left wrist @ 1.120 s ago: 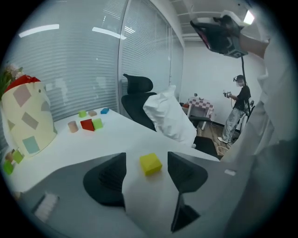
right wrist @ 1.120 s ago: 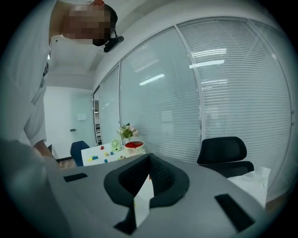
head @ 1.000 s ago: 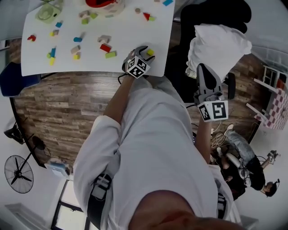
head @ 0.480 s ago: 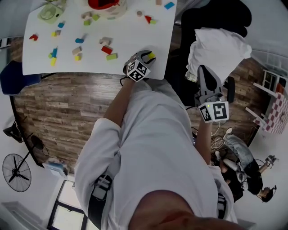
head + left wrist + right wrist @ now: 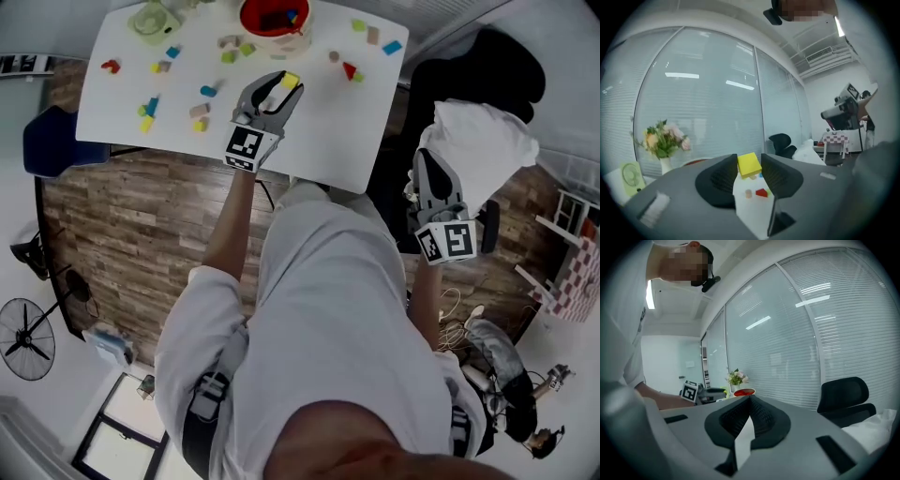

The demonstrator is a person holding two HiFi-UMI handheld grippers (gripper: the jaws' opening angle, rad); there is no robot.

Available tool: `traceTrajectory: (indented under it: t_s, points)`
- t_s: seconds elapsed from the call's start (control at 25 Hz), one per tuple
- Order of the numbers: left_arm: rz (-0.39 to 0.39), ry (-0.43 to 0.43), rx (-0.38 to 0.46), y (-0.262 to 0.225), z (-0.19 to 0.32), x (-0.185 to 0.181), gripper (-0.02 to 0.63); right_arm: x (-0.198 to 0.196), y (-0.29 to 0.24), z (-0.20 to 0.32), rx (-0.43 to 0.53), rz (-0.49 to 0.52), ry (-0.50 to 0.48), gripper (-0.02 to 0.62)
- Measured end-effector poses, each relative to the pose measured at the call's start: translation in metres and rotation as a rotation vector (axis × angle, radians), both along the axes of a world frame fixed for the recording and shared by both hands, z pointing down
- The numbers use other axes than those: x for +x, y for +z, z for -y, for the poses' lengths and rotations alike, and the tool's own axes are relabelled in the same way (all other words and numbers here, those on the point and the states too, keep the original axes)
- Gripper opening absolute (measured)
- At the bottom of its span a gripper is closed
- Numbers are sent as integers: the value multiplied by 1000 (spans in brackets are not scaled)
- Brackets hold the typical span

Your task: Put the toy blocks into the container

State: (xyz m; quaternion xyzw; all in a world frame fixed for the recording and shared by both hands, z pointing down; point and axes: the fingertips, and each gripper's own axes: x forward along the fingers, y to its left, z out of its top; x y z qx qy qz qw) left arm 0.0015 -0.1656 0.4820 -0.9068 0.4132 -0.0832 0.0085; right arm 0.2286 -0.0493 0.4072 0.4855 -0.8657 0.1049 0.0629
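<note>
My left gripper (image 5: 279, 86) is shut on a yellow block (image 5: 290, 81), lifted above the white table (image 5: 309, 131) just in front of the red container (image 5: 273, 17). In the left gripper view the yellow block (image 5: 749, 164) sits pinched between both jaws of the left gripper (image 5: 749, 169). Several coloured blocks (image 5: 203, 110) lie scattered on the table; a red one (image 5: 350, 69) is to the right. My right gripper (image 5: 427, 187) hangs off the table by the white cloth, shut on nothing; the right gripper view shows the right gripper (image 5: 749, 403) with jaws pressed together.
A green vase (image 5: 153, 19) stands at the table's far left. A black office chair (image 5: 487, 70) with a white cloth (image 5: 483, 145) is right of the table. A blue seat (image 5: 52, 141) and a floor fan (image 5: 23, 337) stand on the wood floor at left.
My left gripper has closed on the yellow block at the table's near edge, lifted it and carried it toward the red container. The right gripper has stayed put.
</note>
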Motion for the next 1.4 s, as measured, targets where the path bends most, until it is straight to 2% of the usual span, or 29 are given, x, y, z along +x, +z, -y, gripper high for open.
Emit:
traceTrajectory:
  t_s: [0.08,0.2,0.36,0.52,0.64,0.76,0.88,1.0,1.08,1.12,1.24,1.4]
  points:
    - [4,-23,46,-29,26,-26,160,-11,-3,5,7,4,-4,3]
    - [59,-41,65,-43,72,-51,160,-24,-7,10,21,6,4,3]
    - [139,-51,12,-21,136,-62,158,-33,-11,6,22,-1,39,3]
    - [173,-64,-81,14,185,-61,167,-29,-10,0,11,-11,99,3]
    - [181,-59,-110,26,196,-57,281,-23,-11,-4,5,-12,142,3]
    - [118,-45,-85,16,188,-58,313,-23,-12,-4,4,-8,155,3]
    - [56,-28,-33,-8,164,-65,284,-31,-12,-2,7,-5,136,3]
    - [53,-23,18,-33,129,-76,156,-43,-14,2,16,3,97,3]
    - [62,-26,44,-50,102,-85,27,-52,-16,7,25,15,65,3]
    - [70,-23,55,-58,88,-89,-2,-57,-19,9,33,21,50,3]
    - [67,-7,86,-81,44,-98,-2,-73,-30,16,71,21,-2,3]
    - [3,-33,123,-112,-19,-112,-2,-111,-49,26,138,19,-120,3]
